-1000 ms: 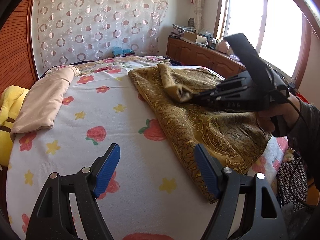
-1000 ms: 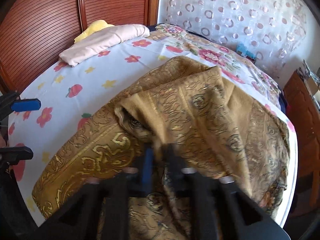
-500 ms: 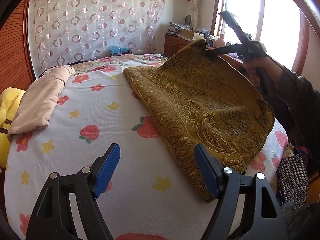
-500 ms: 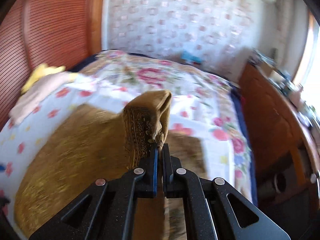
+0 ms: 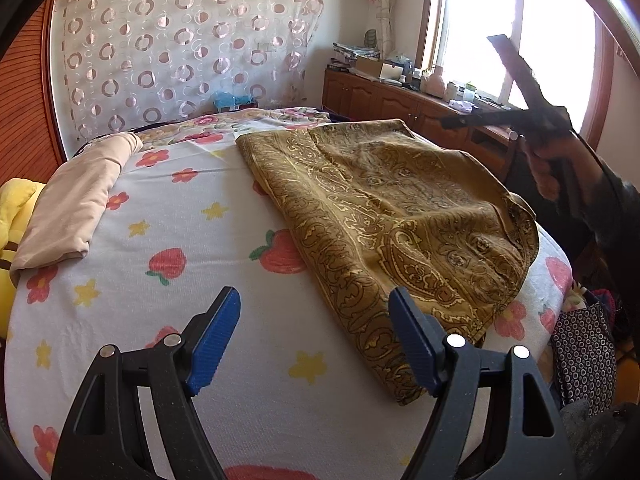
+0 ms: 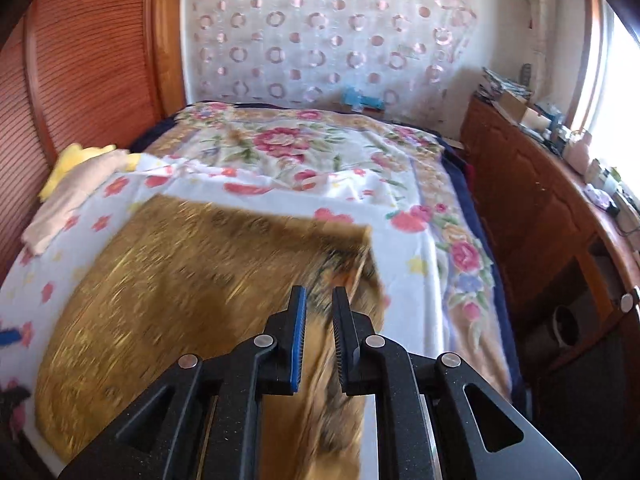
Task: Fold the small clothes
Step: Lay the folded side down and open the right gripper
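Two grippers are seen: the left gripper [image 5: 314,344] is held wide apart over the bed [image 5: 192,240], while the right gripper [image 6: 320,334], slightly parted and empty, is kept above the spread brown cloth [image 5: 392,216], likely for regrasping.

Bed sheet [image 5: 240,240], white with strawberries, stars and flowers, covers the near part of the bed. Floral quilt [image 6: 320,148] beyond it, far side. Beige folded blanket [image 5: 76,204] along the left edge, touching a yellow plush toy [image 5: 16,216]. Circle-patterned curtain [image 5: 184,48] on the far wall. Wooden cabinet [image 6: 540,220] at right, cluttered top, under a bright window [image 5: 516,28]. Ribbed wooden panel [image 6: 84,52] at left.
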`<state>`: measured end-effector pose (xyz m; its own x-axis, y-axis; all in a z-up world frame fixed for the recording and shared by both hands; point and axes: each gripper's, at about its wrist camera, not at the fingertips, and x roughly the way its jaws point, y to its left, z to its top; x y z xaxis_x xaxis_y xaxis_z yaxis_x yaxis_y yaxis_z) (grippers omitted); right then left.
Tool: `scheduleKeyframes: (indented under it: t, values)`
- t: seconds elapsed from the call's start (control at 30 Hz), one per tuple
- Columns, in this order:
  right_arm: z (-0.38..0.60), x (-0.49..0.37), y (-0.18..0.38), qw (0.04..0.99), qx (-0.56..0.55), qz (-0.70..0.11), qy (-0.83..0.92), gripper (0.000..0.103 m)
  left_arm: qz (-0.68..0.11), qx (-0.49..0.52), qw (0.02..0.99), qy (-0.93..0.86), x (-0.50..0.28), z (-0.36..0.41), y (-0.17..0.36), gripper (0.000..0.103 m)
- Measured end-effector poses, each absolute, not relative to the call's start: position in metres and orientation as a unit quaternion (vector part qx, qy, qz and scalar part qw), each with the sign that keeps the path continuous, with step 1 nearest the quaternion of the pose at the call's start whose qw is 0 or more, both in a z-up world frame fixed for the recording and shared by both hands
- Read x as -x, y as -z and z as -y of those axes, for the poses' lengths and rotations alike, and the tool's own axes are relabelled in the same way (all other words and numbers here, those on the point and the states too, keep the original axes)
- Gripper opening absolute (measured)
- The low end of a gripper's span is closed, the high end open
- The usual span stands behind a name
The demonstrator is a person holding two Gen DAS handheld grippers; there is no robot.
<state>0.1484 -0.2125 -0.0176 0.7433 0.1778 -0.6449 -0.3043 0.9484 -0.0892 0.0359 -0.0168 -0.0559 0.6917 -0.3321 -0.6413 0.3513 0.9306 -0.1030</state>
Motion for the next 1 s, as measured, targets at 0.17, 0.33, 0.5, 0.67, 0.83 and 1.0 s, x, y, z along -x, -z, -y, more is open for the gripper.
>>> scheduleKeyframes:
  t: [0.17,0.33,0.5,0.67,0.83,1.0]
  values:
    - [0.226,-0.088,0.043,0.921,0.092,-0.341,-0.162,0.013,-0.348,-0.015,0.918,0.189,-0.037,0.022,0.058,0.077]
    - [0.246,-0.054,0.059,0.921,0.072,-0.349,-0.161,0.013,-0.351,-0.021,0.916,0.193,-0.036,0.028,0.059,0.077]
    - [0.252,-0.021,0.067,0.918,0.063,-0.363,-0.145,0.013,-0.354,-0.024,0.915,0.194,-0.037,0.031,0.059,0.077]
    - [0.248,-0.008,0.064,0.916,0.073,-0.37,-0.135,0.016,-0.355,-0.027,0.914,0.194,-0.038,0.034,0.059,0.077]
    - [0.248,-0.009,0.064,0.915,0.066,-0.375,-0.133,0.025,-0.358,-0.03,0.913,0.194,-0.039,0.036,0.061,0.077]
    - [0.242,-0.011,0.07,0.912,0.075,-0.378,-0.142,0.024,-0.359,-0.03,0.912,0.195,-0.039,0.037,0.062,0.077]
